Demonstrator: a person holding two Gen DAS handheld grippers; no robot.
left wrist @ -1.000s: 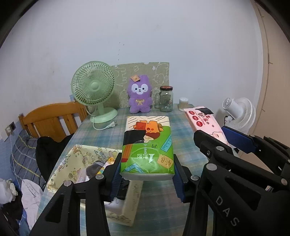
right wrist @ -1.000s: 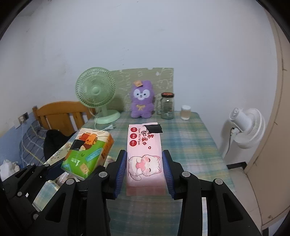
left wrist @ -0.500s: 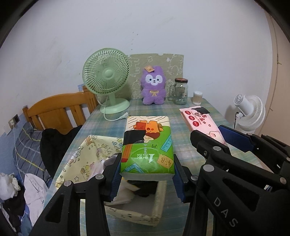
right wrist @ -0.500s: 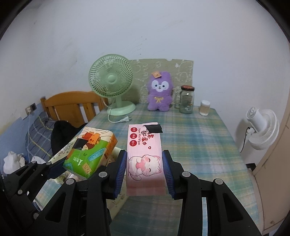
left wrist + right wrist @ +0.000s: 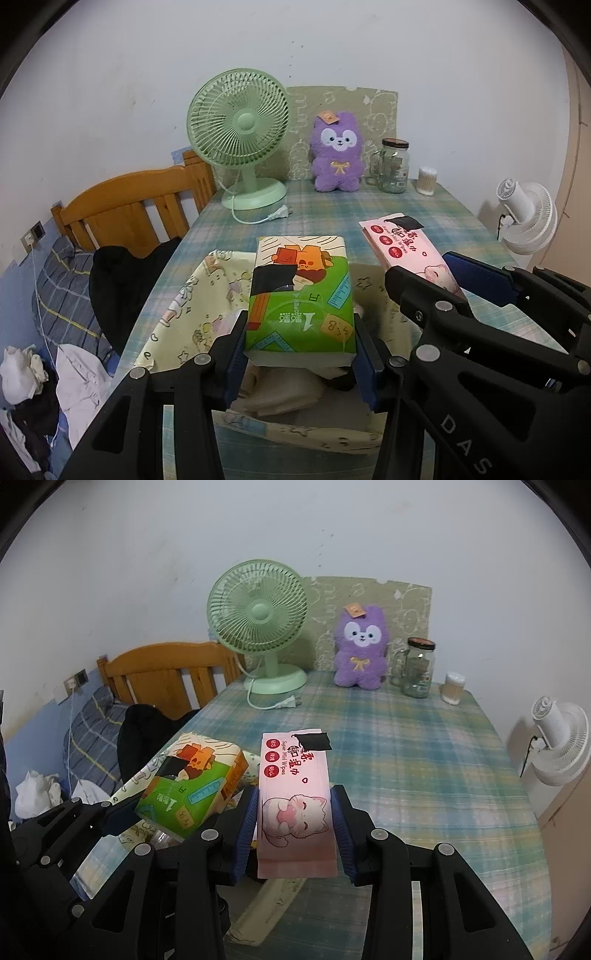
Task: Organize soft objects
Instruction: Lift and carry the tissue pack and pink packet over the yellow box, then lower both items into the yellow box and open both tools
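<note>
1. Your left gripper [image 5: 300, 343] has its fingers [image 5: 236, 354] closed against both sides of the green tissue pack [image 5: 301, 295], which hangs above the open fabric bin [image 5: 177, 314].
2. Your right gripper [image 5: 295, 823] has its fingers [image 5: 341, 830] closed on the pink wipes pack [image 5: 293, 797], held off the worktop [image 5: 424, 757] just beside the tissue pack's right side.
3. The bin stands at the worktop's near left edge; folded cloth [image 5: 280, 395] lies inside.
4. The purple plush [image 5: 337, 153], green fan [image 5: 240, 122] and glass jar [image 5: 395, 166] stand at the far edge.
</note>
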